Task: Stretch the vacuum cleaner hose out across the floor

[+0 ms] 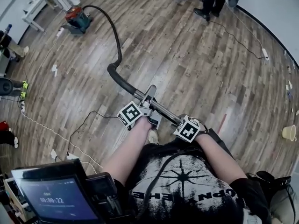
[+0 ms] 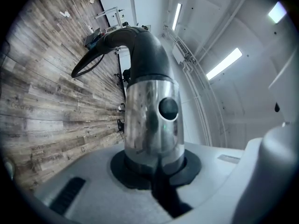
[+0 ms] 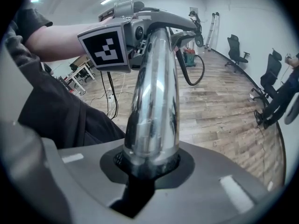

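The vacuum cleaner (image 1: 77, 18) stands far off at the upper left of the head view. Its black hose (image 1: 117, 41) curves across the wood floor to a black bent handle (image 1: 114, 73), which joins a chrome tube (image 1: 156, 105). My left gripper (image 1: 148, 101) is shut on the tube's upper end. My right gripper (image 1: 181, 121) is shut on it lower down, close to my body. In the left gripper view the chrome tube (image 2: 152, 125) rises from between the jaws of the left gripper (image 2: 154, 171). In the right gripper view the tube (image 3: 154, 101) does the same from the right gripper (image 3: 147, 167).
White cables (image 1: 56, 134) trail over the floor at the left, and another cable (image 1: 243, 41) runs along the right. A person's legs (image 1: 210, 3) and an office chair stand at the top. A paper cup (image 1: 289, 132) sits at the right. A screen (image 1: 53, 197) hangs at my lower left.
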The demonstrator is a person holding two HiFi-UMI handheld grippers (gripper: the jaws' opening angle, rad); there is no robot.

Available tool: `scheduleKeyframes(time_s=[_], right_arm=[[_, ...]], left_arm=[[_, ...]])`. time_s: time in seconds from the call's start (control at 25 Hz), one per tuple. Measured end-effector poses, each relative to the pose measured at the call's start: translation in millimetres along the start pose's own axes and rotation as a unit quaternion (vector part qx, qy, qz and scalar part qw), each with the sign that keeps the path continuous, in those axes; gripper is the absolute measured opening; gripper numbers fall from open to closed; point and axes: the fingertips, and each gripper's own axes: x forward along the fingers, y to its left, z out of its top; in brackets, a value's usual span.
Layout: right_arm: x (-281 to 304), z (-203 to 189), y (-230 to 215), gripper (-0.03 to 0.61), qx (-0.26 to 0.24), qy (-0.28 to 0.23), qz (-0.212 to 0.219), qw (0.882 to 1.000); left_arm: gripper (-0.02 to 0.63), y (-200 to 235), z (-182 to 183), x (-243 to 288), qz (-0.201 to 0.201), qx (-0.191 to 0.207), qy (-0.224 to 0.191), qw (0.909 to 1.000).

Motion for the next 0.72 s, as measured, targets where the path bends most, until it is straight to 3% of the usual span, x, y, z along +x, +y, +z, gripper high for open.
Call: scheduleKeyframes(time_s=[0.24,0.48,0.6,0.72], right_arm=[[-32,-61,-22,0.078,-0.012,-0.003,0.001,1.0],[-70,-139,-56,0.078,-0.011,-0.003,0.005,1.0],[-81,-165,-68,0.08,-0.007,-0.004,0.008,1.0],[-86,-179,-70,0.08,0.005,-0.009,0.013,1.0]], left_arm=[[0.035,-19,-61,27,0.003,0.005,-0.011,0.9999],[0.035,-48,-141,81,-0.028,-0.017,-0.014,0.9994],[0.035,-39,-165,94,0.009,0.002,-0.007,0.9999],[0.035,-40,-183,104,0.016,0.004,0.006,0.9998]])
